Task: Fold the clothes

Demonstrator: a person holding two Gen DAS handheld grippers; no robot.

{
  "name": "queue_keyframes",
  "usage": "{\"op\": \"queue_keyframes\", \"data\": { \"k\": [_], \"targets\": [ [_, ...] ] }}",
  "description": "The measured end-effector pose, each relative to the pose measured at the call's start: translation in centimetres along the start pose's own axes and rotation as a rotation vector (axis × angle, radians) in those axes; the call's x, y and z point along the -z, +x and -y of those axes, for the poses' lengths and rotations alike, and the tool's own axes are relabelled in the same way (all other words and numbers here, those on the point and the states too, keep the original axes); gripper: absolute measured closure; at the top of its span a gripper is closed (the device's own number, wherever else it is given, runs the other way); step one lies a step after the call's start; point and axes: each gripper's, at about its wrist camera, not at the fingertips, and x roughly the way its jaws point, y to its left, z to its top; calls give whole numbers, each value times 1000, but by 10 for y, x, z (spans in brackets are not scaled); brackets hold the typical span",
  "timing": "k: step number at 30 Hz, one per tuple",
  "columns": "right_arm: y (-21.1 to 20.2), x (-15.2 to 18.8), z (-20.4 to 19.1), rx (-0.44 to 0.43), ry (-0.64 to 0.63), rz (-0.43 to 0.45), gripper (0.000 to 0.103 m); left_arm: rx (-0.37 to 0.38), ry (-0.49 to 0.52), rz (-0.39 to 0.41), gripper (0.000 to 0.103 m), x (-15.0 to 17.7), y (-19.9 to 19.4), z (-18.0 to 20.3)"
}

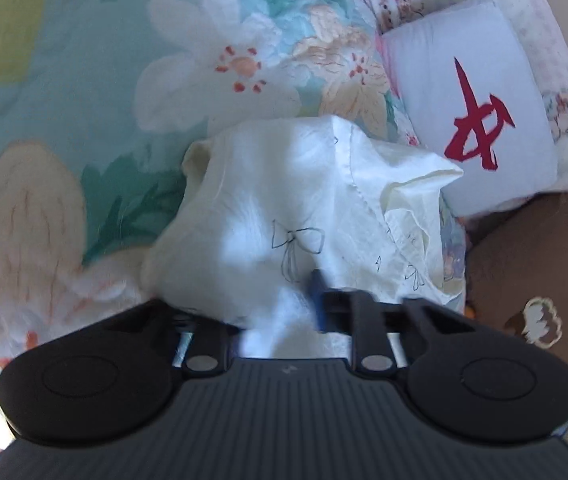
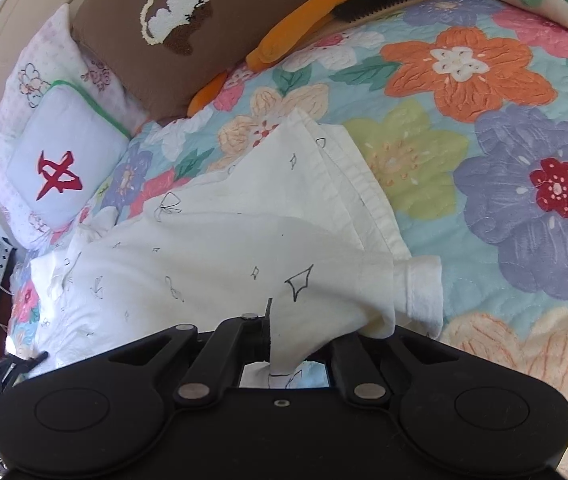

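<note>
White garment [image 2: 220,256] pinched in right claw [image 2: 284,344], draped ahead over floral quilt [image 2: 524,200]

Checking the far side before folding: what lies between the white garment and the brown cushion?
In the right wrist view, only floral quilt separates the white garment from the brown cushion.

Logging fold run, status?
Left gripper and right gripper both shut on white garment. Garment bunched on floral quilt. Nothing blocking.
</note>
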Motion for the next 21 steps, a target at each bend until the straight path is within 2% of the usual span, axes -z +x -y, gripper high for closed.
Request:
{"op": "queue_keyframes", "data": {
  "k": [3,6,9,12,15,18,19,21],
  "targets": [
    [-6,-2,-3,-58,17,9,98,24,68,15,102,-7,-14,13],
    [-23,-13,-17,-115,-13,38,98,104,32,32,102,-7,-41,17],
    [-67,-29,-42,-218,-108,103,98,184,19,43,102,-1,-81,24],
    [-102,-38,-56,-253,-137,136,99,181,69,62,102,0,-117,38],
    [-117,-44,-46,-278,-33,83,99,167,97,61,102,-1,-145,47],
    [-124,-41,-30,-342,70,60,99,146,140,92,102,-1,-168,52],
    [-124,-38,-25,-353,91,54,99,133,154,95,102,-2,-169,54],
    [-114,-37,-20,-314,106,37,99,84,175,87,102,-7,-158,58]
  ]
}}
